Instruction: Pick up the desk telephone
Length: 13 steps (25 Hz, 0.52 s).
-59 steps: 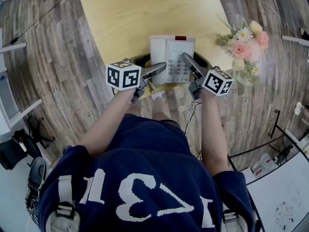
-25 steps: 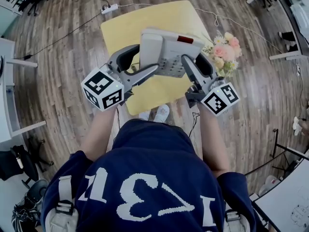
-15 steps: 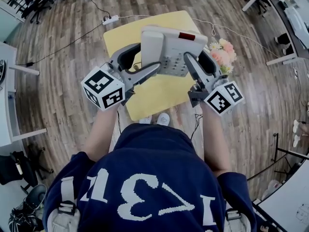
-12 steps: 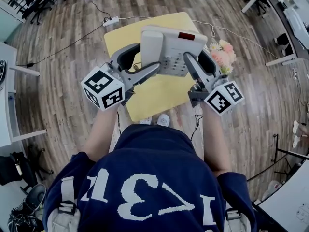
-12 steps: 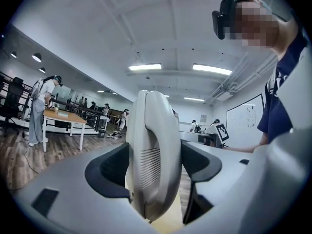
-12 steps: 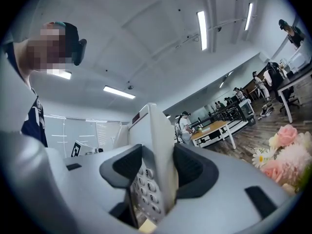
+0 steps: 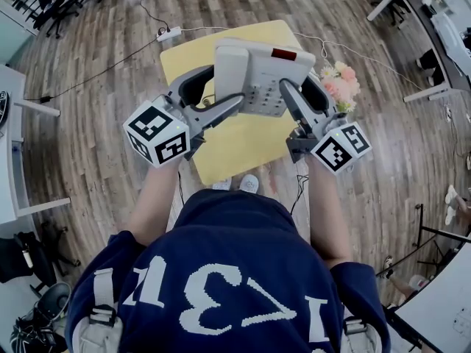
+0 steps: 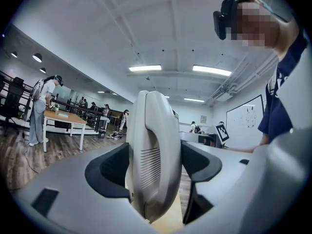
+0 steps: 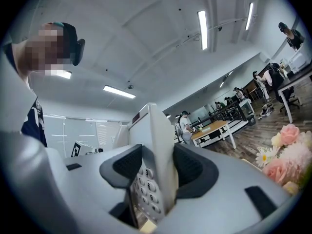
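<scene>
The white desk telephone (image 7: 257, 76) hangs in the air above the yellow table (image 7: 235, 134), held between both grippers. My left gripper (image 7: 215, 94) is shut on the phone's handset side (image 8: 156, 165), with a black pad on each face. My right gripper (image 7: 294, 94) is shut on the phone's keypad edge (image 9: 156, 174); the number keys show just inside its jaws. The phone's red indicator window (image 7: 285, 54) faces up at the far edge. Both marker cubes (image 7: 156, 134) sit close to the person's body.
A bunch of pink and white flowers (image 7: 338, 83) stands at the table's right edge, close to the right gripper. Wooden floor lies all around, with a power strip and cable (image 7: 168, 31) beyond the table. Other desks (image 7: 423, 20) stand at the far right.
Since the oldest frame the phone has been lifted off the table and now hangs well above it. Over the last half second nothing has visibly moved.
</scene>
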Motion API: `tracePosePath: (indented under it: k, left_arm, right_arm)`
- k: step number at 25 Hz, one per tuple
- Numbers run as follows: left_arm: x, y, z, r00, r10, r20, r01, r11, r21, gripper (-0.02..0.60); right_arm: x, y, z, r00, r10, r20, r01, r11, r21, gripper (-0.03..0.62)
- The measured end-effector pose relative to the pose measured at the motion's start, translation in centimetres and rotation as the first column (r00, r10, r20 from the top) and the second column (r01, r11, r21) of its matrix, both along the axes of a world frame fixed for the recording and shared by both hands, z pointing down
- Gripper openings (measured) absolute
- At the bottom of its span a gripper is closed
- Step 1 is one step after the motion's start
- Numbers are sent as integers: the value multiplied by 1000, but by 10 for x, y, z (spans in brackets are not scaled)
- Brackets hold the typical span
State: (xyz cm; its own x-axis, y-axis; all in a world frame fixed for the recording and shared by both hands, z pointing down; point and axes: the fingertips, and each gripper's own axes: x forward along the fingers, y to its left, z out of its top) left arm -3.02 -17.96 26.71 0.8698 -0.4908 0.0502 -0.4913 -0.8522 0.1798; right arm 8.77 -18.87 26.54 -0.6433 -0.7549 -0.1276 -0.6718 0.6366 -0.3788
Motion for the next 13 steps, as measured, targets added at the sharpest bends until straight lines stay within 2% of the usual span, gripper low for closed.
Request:
tracePosePath:
  k: [13]
  left_arm:
    - [0, -2, 0, 1000, 7, -2, -7, 1000, -1, 341]
  right_arm:
    - [0, -1, 0, 1000, 6, -10, -6, 1000, -3, 221]
